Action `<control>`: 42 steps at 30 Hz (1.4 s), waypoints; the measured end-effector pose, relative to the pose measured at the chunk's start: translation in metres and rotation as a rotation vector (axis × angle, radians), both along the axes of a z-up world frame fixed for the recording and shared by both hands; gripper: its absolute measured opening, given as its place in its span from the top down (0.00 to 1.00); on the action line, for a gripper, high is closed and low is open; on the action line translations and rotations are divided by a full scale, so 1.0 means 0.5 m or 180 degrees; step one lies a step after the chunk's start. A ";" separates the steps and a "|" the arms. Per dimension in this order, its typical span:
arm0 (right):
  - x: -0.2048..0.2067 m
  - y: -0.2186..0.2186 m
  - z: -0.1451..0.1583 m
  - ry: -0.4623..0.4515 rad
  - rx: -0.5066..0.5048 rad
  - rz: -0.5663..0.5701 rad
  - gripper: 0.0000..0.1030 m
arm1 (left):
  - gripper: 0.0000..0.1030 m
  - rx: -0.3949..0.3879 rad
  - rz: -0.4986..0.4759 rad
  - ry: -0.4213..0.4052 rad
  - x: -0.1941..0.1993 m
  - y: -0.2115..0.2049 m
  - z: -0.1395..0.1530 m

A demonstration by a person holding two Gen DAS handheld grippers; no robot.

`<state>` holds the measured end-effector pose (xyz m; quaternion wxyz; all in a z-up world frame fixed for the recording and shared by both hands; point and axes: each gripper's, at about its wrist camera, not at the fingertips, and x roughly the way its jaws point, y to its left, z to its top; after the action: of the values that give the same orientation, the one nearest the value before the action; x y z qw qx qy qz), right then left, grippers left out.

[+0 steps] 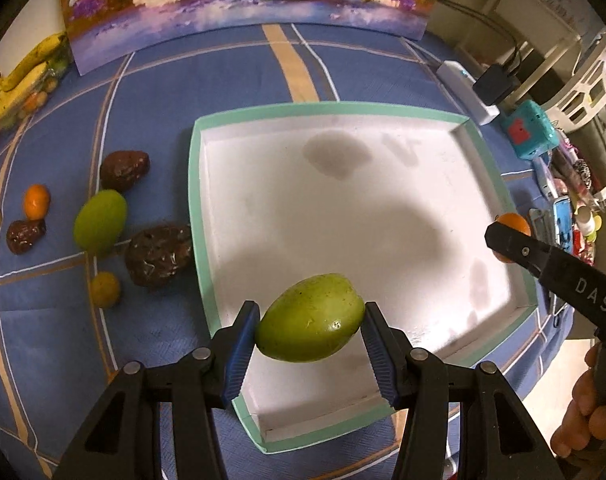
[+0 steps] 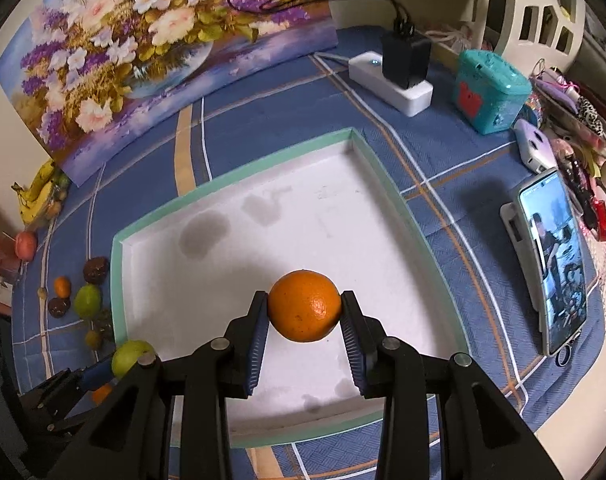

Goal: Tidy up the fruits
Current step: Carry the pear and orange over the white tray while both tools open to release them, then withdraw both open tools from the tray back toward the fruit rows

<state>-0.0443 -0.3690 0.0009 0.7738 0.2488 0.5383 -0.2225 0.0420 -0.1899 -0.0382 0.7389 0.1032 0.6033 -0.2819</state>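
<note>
My left gripper (image 1: pixel 310 322) is shut on a green mango (image 1: pixel 310 317) and holds it above the near left part of a white tray with a mint rim (image 1: pixel 195 184). My right gripper (image 2: pixel 305 314) is shut on an orange (image 2: pixel 305 306) above the tray's near middle (image 2: pixel 117 280). In the left wrist view the right gripper's finger (image 1: pixel 543 256) covers most of the orange (image 1: pixel 513 222) at the tray's right edge. In the right wrist view the green mango (image 2: pixel 128 356) shows at the tray's near left corner.
Left of the tray lie another green mango (image 1: pixel 100 222), dark brown fruits (image 1: pixel 159 254), small oranges (image 1: pixel 36 201) and a yellow fruit (image 1: pixel 105 289). Bananas (image 1: pixel 23 76) lie far left. A flower painting (image 2: pixel 151 60), power strip (image 2: pixel 391 80), teal box (image 2: pixel 489 90) and phone (image 2: pixel 555 264) stand behind and right.
</note>
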 end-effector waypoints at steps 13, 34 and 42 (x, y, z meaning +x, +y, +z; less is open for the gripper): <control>0.000 -0.004 -0.086 0.0371 0.0113 -0.0024 0.64 | 0.46 0.0203 -0.0030 0.0074 -0.002 -0.017 -0.055; 0.009 0.013 -0.071 0.0352 -0.0064 0.0104 0.39 | 0.34 0.0092 0.0045 -0.0009 0.010 -0.005 -0.008; 0.006 0.022 -0.020 0.0205 -0.0313 0.0130 0.13 | 0.05 0.0174 0.0317 -0.0200 0.047 0.039 0.026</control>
<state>-0.0411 -0.3581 -0.0092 0.7717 0.1922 0.5564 -0.2407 0.0654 -0.1705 -0.0254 0.7675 0.1020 0.5916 -0.2248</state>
